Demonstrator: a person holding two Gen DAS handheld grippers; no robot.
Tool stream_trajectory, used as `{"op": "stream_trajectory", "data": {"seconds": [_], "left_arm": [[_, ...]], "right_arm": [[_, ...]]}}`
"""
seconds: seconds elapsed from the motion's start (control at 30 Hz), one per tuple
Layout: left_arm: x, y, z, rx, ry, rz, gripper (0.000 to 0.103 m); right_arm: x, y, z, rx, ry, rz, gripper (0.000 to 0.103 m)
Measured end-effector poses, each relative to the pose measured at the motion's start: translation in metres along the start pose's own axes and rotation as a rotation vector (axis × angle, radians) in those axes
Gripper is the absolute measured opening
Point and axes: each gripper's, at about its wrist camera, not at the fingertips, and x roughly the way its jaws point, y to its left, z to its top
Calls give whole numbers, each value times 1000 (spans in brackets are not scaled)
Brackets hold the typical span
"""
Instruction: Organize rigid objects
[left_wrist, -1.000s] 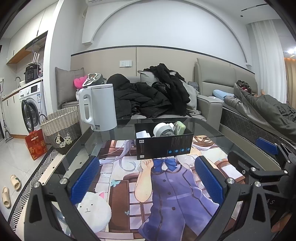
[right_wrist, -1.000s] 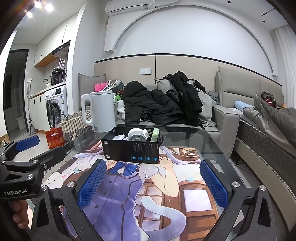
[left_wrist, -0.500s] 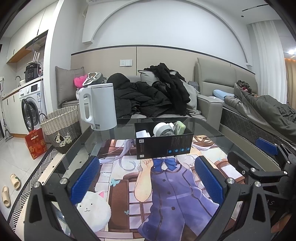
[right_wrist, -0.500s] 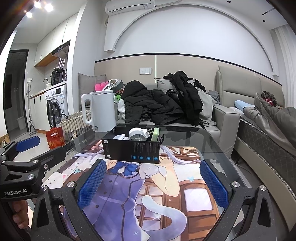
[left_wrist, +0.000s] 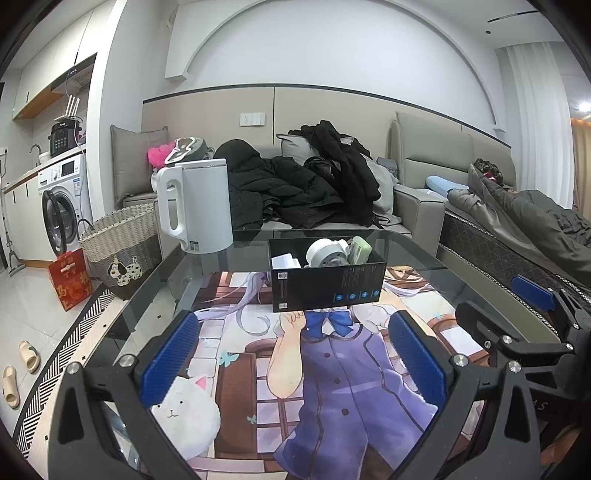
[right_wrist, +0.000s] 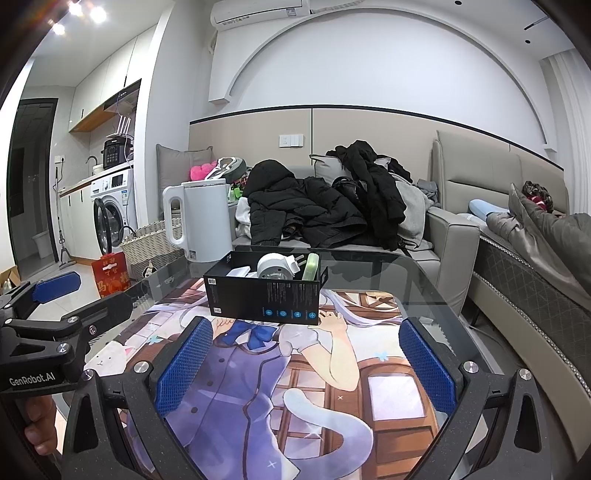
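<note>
Both tools spread, empty: left tool, right tool. Black box with white plug sits straight ahead on desk, long axis crosswise, roughly equidistant.

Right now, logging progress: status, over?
Both tools open, empty: left, right. Black box holds items, untouched. White kettle behind it; path clear.

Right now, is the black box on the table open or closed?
Open. The black box has no lid on top, and a white plug adapter and a green item stick out above its rim.
</note>
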Motion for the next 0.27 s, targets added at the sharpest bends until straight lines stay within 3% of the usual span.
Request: {"op": "stream_trajectory", "data": {"seconds": [0.27], "left_arm": [[2,-1,1,21,13,-30,103]], "right_arm": [[0,0,0,1,2,0,103]]}}
